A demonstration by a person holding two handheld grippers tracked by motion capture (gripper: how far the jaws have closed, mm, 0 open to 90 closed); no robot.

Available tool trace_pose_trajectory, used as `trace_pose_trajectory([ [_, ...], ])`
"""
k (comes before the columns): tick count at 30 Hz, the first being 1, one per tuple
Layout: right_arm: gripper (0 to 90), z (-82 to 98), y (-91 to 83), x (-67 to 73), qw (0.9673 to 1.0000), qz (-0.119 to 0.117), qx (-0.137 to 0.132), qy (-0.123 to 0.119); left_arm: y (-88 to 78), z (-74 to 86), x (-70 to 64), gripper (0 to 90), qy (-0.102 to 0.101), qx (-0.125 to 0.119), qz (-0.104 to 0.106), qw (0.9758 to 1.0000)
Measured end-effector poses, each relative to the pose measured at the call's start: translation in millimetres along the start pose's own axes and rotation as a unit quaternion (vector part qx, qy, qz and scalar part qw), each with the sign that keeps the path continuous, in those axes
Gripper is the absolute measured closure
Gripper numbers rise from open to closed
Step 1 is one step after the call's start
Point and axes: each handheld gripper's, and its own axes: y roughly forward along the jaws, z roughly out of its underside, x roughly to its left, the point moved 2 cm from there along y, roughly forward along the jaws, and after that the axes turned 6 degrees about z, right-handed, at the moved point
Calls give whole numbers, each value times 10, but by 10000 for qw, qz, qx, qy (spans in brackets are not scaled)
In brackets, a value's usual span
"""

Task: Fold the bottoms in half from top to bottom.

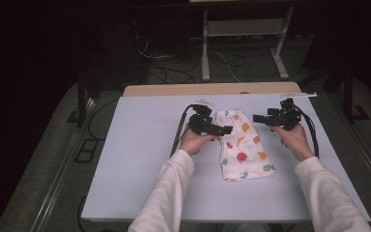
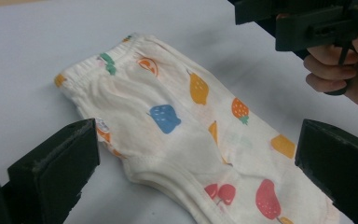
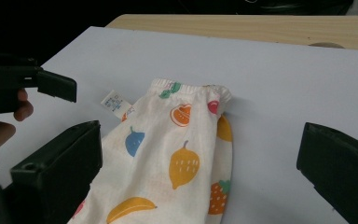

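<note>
A small pair of folded pants (image 1: 242, 145) lies flat near the middle of the white bench (image 1: 140, 159), waistband toward the far edge. The left gripper (image 1: 226, 129) hovers just at its left edge and the right gripper (image 1: 257, 118) near its upper right. Both have their jaws spread wide and hold nothing.

The likely trouble, as I judge it, is a poor pinch. The cloth is thin and lies in several layers, so a gripper closing on the edge may catch only the top layer and pull the fold open, or slide the whole piece across the smooth bench. If the two grippers lift unevenly, the limp fabric would sag and bunch. With both grippers so near each other over the waistband, their jaws could also knock together.

The pants are soft cream cotton printed with bright fruit: lemons, strawberries, cherries, a banana. The waistband (image 3: 191, 87) is gathered elastic, puckered along its length. A small white label (image 3: 113, 102) sticks out at one side. The hems are stitched in neat doubled ridges. The bench top is matt, plain and even, with a strip of pale wood (image 1: 212, 89) showing at its far edge.
</note>
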Motion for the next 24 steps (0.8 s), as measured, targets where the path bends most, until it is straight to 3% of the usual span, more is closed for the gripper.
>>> trace_pose_trajectory([
  [12, 0, -122, -13, 15, 9995, 39, 221, -243, -109, -107, 159, 0, -20, 26, -188, 9998],
  [24, 0, -225, 32, -11, 9989, 22, 380, -258, -226, -248, 298, 0, 12, 85, -313, 9995],
])
